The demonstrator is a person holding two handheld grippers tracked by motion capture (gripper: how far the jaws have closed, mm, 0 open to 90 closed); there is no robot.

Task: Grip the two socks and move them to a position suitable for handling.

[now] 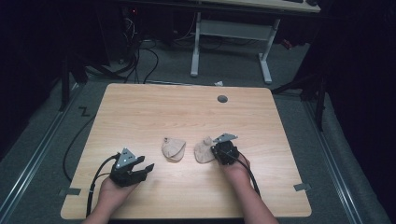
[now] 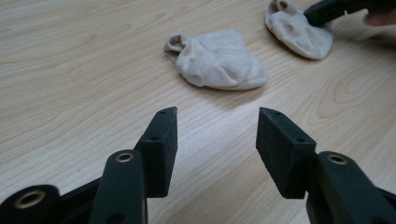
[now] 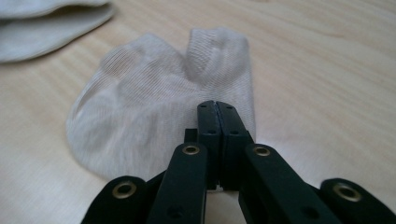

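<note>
Two socks: both are lying on the wooden table, near each other but not touching, a little nearer the person than its middle.
Right sock: beige, crumpled, lying flat on the tabletop with the right gripper's tips sitting at its near edge; in the right gripper view it is spreading out just ahead of the jaws.
Right gripper: its jaws are pressing fully together. In the right gripper view the tips are lying over the sock's hem, but whether any fabric is being pinched between them cannot be told.
Left sock: same beige knit, bunched up with its opening showing, lying between the two grippers and being touched by neither.
Left gripper: resting low near the table's front left part, its jaws standing wide apart with bare wood between them. It is pointing toward the left sock, which is lying ahead of the tips in the left gripper view.
Hands: one is gripping each tool, forearms coming in from the near edge.
Grey cap: sitting in the tabletop toward the far edge, well apart from the socks.
</note>
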